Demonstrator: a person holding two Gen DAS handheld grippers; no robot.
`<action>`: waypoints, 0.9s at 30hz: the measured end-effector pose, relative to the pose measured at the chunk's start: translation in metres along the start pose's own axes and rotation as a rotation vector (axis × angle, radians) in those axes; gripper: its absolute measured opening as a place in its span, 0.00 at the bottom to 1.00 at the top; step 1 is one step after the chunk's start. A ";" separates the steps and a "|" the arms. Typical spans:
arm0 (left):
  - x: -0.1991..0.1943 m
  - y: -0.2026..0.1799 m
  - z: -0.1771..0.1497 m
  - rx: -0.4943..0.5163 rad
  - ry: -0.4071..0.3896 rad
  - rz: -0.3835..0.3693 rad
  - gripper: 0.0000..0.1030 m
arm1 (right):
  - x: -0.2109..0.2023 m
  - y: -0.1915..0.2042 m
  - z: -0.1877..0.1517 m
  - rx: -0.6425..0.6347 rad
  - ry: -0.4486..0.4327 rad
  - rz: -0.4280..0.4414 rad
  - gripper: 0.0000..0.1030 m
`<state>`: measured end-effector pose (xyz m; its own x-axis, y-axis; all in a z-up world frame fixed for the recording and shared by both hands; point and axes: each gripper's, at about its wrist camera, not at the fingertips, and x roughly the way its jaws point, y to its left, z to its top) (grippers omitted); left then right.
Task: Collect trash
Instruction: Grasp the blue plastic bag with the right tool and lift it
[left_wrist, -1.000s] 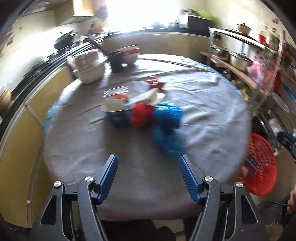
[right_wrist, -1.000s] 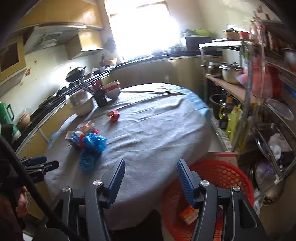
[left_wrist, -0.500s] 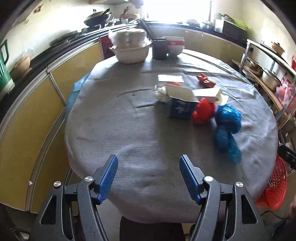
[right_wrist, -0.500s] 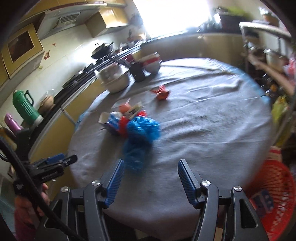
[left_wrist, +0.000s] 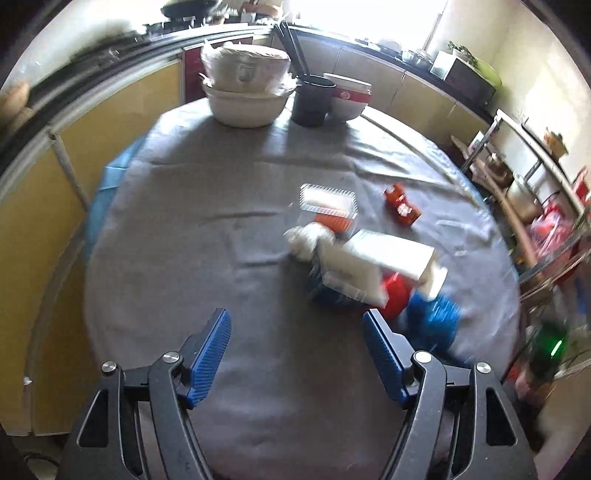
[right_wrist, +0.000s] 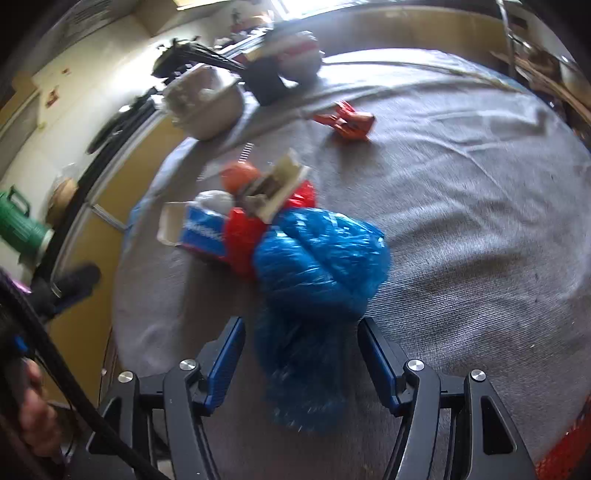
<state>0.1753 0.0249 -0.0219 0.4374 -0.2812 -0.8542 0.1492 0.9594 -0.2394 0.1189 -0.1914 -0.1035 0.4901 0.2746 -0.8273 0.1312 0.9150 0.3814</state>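
Observation:
A pile of trash lies on the round grey table (left_wrist: 184, 240): a crumpled blue plastic bag (right_wrist: 317, 258), a red bag (right_wrist: 243, 236), a blue-and-white carton (right_wrist: 203, 232) and a white cardboard piece (left_wrist: 388, 254). My right gripper (right_wrist: 301, 350) is open, its fingers on either side of the blue bag's near tail, not closed on it. My left gripper (left_wrist: 295, 343) is open and empty above the table, with the carton (left_wrist: 332, 291) just beyond its right finger. A red wrapper (right_wrist: 347, 122) lies apart, farther back. A clear plastic tray (left_wrist: 328, 201) sits behind the pile.
White stacked bowls (left_wrist: 247, 88), a black cup (left_wrist: 312, 99) and a red-and-white bowl (left_wrist: 349, 98) stand at the table's far edge. Yellow cabinets (left_wrist: 44, 192) run along the left. A metal rack (left_wrist: 535, 206) stands at the right. A red basket's rim (right_wrist: 565, 454) shows at lower right.
Both grippers have moved in toward the trash pile. The right gripper now straddles the blue bag's tail; the left has come over the table, nearer the carton. Both stay open.

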 end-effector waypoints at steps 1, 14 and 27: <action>0.007 -0.002 0.014 -0.023 0.012 0.004 0.72 | 0.003 -0.001 0.000 0.002 -0.001 0.002 0.56; 0.092 -0.039 0.054 -0.001 0.163 0.080 0.72 | -0.012 -0.017 -0.019 -0.076 -0.053 0.028 0.39; 0.041 -0.016 -0.024 0.085 0.104 0.037 0.72 | -0.026 -0.018 -0.035 -0.090 -0.101 0.056 0.39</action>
<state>0.1699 -0.0011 -0.0642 0.3499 -0.2379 -0.9061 0.2112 0.9624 -0.1711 0.0737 -0.2047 -0.1029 0.5790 0.2995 -0.7583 0.0254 0.9230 0.3839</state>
